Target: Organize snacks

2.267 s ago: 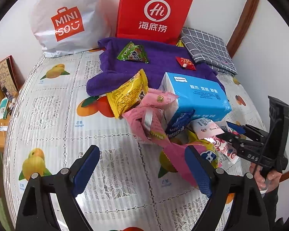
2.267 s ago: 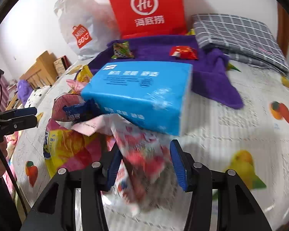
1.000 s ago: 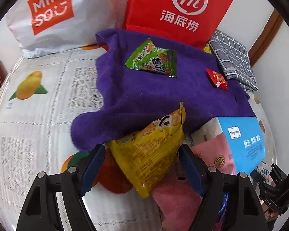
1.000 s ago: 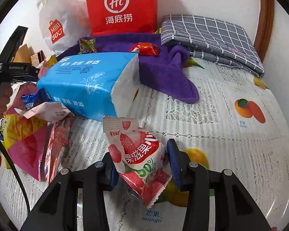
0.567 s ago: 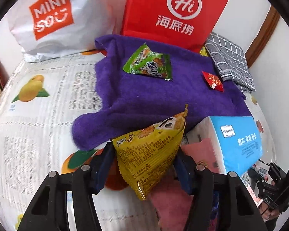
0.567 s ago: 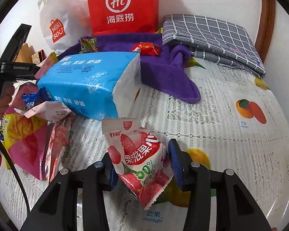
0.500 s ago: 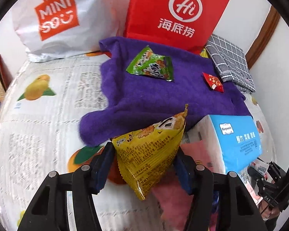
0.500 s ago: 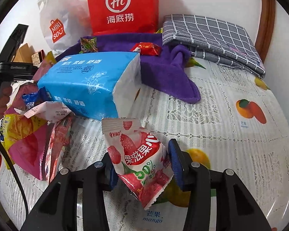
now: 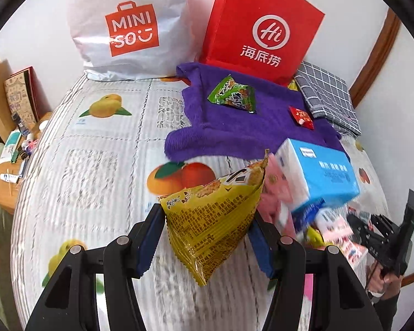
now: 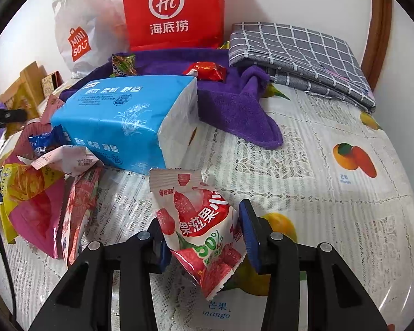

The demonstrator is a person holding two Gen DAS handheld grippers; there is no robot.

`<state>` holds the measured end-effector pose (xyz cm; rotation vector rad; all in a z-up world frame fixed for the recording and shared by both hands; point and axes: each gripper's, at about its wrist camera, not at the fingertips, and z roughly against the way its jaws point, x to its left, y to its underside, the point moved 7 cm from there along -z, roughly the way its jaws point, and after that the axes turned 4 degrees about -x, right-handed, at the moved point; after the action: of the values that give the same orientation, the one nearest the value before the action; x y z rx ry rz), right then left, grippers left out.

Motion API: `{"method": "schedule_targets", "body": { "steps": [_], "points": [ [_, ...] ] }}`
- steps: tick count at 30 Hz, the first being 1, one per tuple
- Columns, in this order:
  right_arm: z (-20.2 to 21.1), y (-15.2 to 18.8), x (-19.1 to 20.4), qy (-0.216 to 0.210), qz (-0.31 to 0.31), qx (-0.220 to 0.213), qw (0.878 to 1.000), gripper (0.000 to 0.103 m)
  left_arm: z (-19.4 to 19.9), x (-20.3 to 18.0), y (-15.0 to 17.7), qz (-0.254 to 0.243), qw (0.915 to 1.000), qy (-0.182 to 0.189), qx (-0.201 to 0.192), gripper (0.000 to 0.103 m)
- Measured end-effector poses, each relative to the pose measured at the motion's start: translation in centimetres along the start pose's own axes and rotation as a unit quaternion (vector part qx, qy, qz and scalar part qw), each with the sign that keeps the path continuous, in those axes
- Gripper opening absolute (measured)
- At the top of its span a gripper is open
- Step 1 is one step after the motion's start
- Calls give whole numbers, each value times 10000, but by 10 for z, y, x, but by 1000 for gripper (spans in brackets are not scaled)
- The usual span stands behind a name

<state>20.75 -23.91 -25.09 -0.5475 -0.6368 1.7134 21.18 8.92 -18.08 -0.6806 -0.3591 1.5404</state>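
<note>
My left gripper (image 9: pixel 205 237) is shut on a yellow snack bag (image 9: pixel 215 215) and holds it above the tablecloth. My right gripper (image 10: pixel 202 237) is shut on a red and white strawberry snack pouch (image 10: pixel 198 220), held just above the table. A purple towel (image 9: pixel 243 132) lies at the back with a green snack bag (image 9: pixel 233 98) and a small red packet (image 9: pixel 300 117) on it. The towel (image 10: pixel 234 104), green bag (image 10: pixel 122 64) and red packet (image 10: pixel 205 71) also show in the right wrist view. A heap of snack packets (image 10: pixel 41 187) lies at the left beside a blue tissue pack (image 10: pixel 124 121).
A white MINISO bag (image 9: pixel 129 27) and a red paper bag (image 9: pixel 262 35) stand against the back wall. A folded grey checked cloth (image 10: pixel 303 58) lies at the back right. The fruit-print tablecloth (image 9: pixel 82 171) covers the table. A wooden side table with small items (image 9: pixel 11 151) is at the far left.
My left gripper closed on the yellow bag, lifted it and pulled back to the left, away from the towel. My right gripper holds the strawberry pouch almost still.
</note>
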Motion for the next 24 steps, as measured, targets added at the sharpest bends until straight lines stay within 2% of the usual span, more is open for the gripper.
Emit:
{"method": "schedule_targets", "body": {
  "steps": [11, 24],
  "points": [
    [34, 12, 9, -15, -174, -17, 9998, 37, 38, -29, 11, -176, 9994, 190, -227, 57],
    [85, -23, 13, -170, -558, -344, 9977, 37, 64, -79, 13, -503, 9970, 414, -415, 57]
  ]
}}
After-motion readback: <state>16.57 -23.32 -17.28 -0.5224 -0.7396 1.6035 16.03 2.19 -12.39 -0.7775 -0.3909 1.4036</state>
